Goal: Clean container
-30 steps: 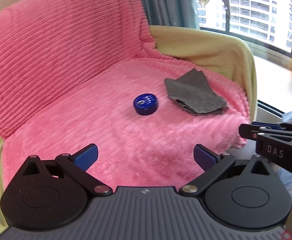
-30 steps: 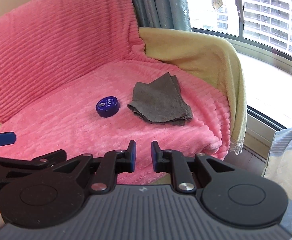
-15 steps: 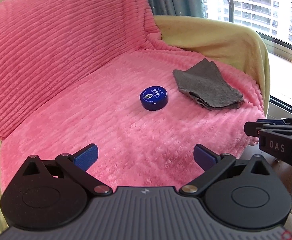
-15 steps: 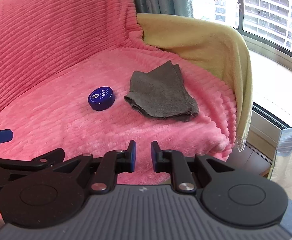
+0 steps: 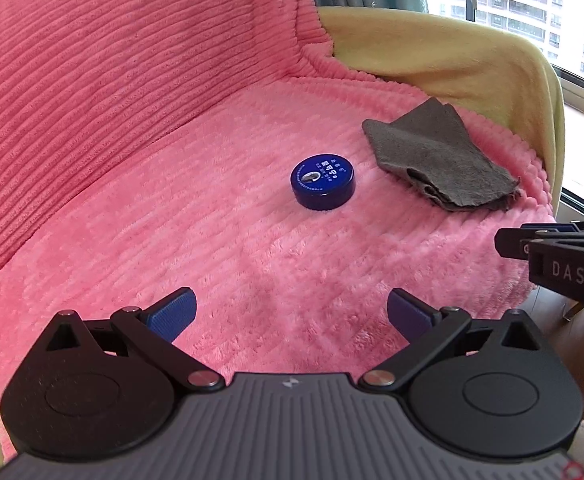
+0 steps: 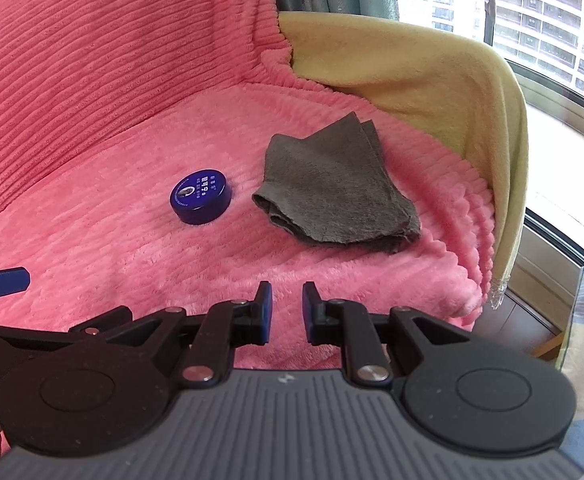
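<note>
The small round dark-blue tin with a printed lid [image 5: 322, 187] lies flat on the pink ribbed plush blanket [image 5: 212, 240] covering the chair seat, and the folded grey cloth [image 5: 437, 158] lies just beside it at about two o'clock, not touching. The left gripper [image 5: 292, 314] has its jaws spread wide with nothing between them and faces the tin; the right gripper [image 6: 287, 308] holds its jaws apart by a narrow gap, also empty, with the cloth ahead at about one o'clock. To do this well, I judge the left should straddle the tin squarely across its rim and pinch firmly, since the plush gives underneath, while the right takes the cloth by its thick folded edge. Compared with a second ago, tin and cloth sit larger and nearer in both views, and neither jaw spread has changed.
</note>
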`<action>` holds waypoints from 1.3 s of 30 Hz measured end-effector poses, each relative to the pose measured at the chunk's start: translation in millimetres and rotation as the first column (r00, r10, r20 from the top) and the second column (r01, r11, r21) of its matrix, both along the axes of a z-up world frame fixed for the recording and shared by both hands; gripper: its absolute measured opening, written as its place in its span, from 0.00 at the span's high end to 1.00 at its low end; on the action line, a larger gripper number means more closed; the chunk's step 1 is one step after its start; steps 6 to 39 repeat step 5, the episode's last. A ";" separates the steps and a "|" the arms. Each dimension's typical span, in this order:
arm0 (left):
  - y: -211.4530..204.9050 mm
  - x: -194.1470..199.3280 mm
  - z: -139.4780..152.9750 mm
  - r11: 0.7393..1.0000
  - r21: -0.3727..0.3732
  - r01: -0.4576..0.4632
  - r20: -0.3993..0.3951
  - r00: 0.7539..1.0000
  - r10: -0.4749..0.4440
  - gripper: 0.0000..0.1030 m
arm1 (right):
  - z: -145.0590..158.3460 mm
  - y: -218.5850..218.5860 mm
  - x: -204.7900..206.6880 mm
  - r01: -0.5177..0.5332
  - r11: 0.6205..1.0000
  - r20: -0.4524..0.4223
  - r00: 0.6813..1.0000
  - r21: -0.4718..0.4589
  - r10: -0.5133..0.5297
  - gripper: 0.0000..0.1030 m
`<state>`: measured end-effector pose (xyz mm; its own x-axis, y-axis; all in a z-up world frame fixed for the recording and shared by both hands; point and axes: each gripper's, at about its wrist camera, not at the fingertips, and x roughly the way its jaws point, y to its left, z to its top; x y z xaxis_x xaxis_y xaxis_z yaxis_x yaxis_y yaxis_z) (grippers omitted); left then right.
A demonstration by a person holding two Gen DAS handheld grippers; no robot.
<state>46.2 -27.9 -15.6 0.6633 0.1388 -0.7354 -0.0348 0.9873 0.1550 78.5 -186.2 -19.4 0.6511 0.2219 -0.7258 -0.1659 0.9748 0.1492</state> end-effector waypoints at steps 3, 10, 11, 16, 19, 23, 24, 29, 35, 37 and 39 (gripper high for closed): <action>1.8 3.8 -1.1 1.000 -0.003 -0.001 0.006 1.000 0.001 0.01 | -2.6 2.2 3.7 -0.001 1.000 -0.004 1.000 -0.002 0.001 0.85; 2.2 4.8 -1.0 1.000 -0.005 0.002 0.013 1.000 -0.002 0.01 | -3.9 3.3 5.5 -0.001 1.000 -0.004 1.000 -0.005 0.001 0.85; 2.2 4.8 -1.0 1.000 -0.005 0.002 0.013 1.000 -0.002 0.01 | -3.9 3.3 5.5 -0.001 1.000 -0.004 1.000 -0.005 0.001 0.85; 2.2 4.8 -1.0 1.000 -0.005 0.002 0.013 1.000 -0.002 0.01 | -3.9 3.3 5.5 -0.001 1.000 -0.004 1.000 -0.005 0.001 0.85; 2.2 4.8 -1.0 1.000 -0.005 0.002 0.013 1.000 -0.002 0.01 | -3.9 3.3 5.5 -0.001 1.000 -0.004 1.000 -0.005 0.001 0.85; 2.2 4.8 -1.0 1.000 -0.005 0.002 0.013 1.000 -0.002 0.01 | -3.9 3.3 5.5 -0.001 1.000 -0.004 1.000 -0.005 0.001 0.85; 2.2 4.8 -1.0 1.000 -0.005 0.002 0.013 1.000 -0.002 0.01 | -3.9 3.3 5.5 -0.001 1.000 -0.004 1.000 -0.005 0.001 0.85; 2.2 4.8 -1.0 1.000 -0.005 0.002 0.013 1.000 -0.002 0.01 | -3.9 3.3 5.5 -0.001 1.000 -0.004 1.000 -0.005 0.001 0.85; 2.2 4.8 -1.0 1.000 -0.005 0.002 0.013 1.000 -0.002 0.01 | -3.9 3.3 5.5 -0.001 1.000 -0.004 1.000 -0.005 0.001 0.85; 2.2 4.8 -1.0 1.000 -0.005 0.002 0.013 1.000 -0.002 0.01 | -3.9 3.3 5.5 -0.001 1.000 -0.004 1.000 -0.005 0.001 0.85; 2.2 4.8 -1.0 1.000 -0.005 0.002 0.013 1.000 -0.002 0.01 | -3.9 3.3 5.5 -0.001 1.000 -0.004 1.000 -0.005 0.001 0.85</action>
